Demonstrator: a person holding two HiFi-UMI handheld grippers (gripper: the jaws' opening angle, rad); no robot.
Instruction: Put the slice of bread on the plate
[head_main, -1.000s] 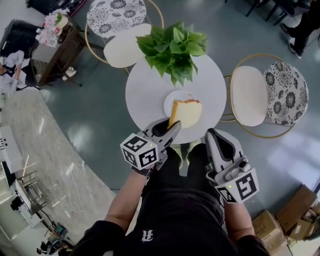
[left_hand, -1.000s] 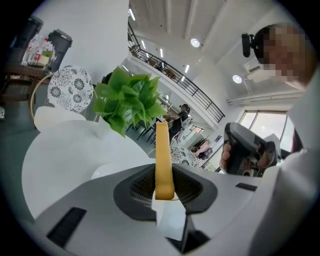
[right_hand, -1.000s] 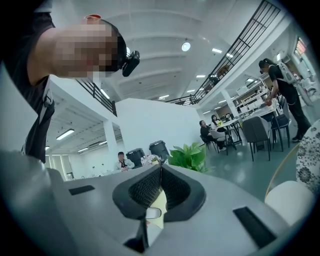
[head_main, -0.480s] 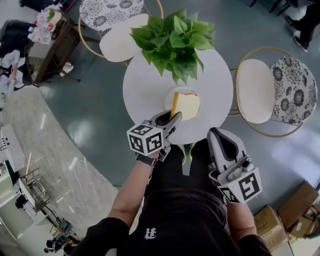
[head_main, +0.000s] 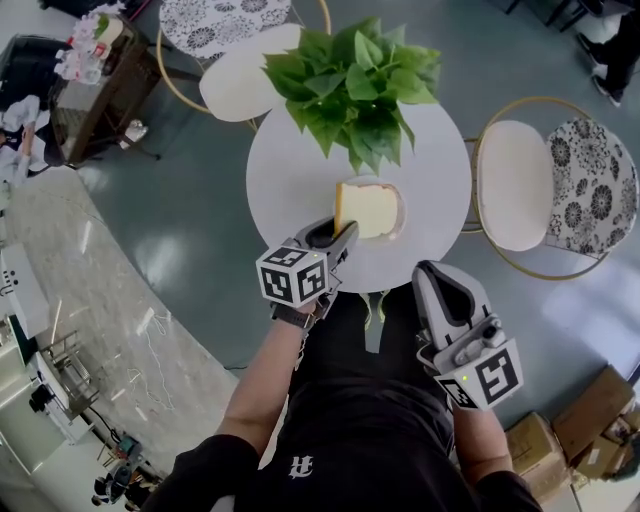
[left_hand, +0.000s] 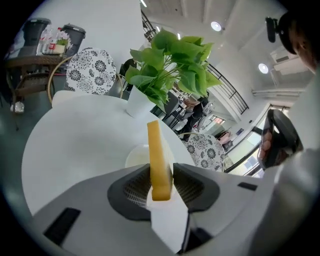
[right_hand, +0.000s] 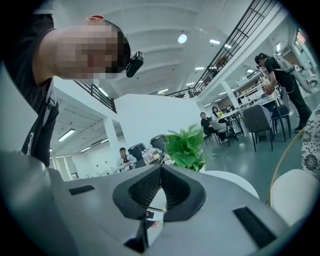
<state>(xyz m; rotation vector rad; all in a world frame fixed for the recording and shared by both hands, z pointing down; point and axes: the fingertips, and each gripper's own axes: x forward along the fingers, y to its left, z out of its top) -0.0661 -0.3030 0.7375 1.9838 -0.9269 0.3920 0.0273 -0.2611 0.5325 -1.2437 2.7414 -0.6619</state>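
Observation:
The slice of bread (head_main: 366, 208), pale yellow with a darker crust, hangs low over the small white plate (head_main: 402, 206) on the round white table (head_main: 290, 170). My left gripper (head_main: 340, 232) grips its near edge. In the left gripper view the slice (left_hand: 159, 160) stands on edge between the two pads, with the plate (left_hand: 135, 157) just beyond it. The left gripper (left_hand: 161, 187) has just been opening its jaws a little, and the slice is still pinched between them. My right gripper (head_main: 435, 272) hangs off the table's near edge, shut on nothing (right_hand: 160, 172).
A leafy potted plant (head_main: 355, 80) stands on the table just behind the plate. Round-seated chairs stand at the right (head_main: 515, 185) and the far left (head_main: 235, 85). A curved marble counter (head_main: 90, 290) runs along the left.
My left gripper has come down with the slice, from above the plate to low over it. The right gripper has sunk slightly.

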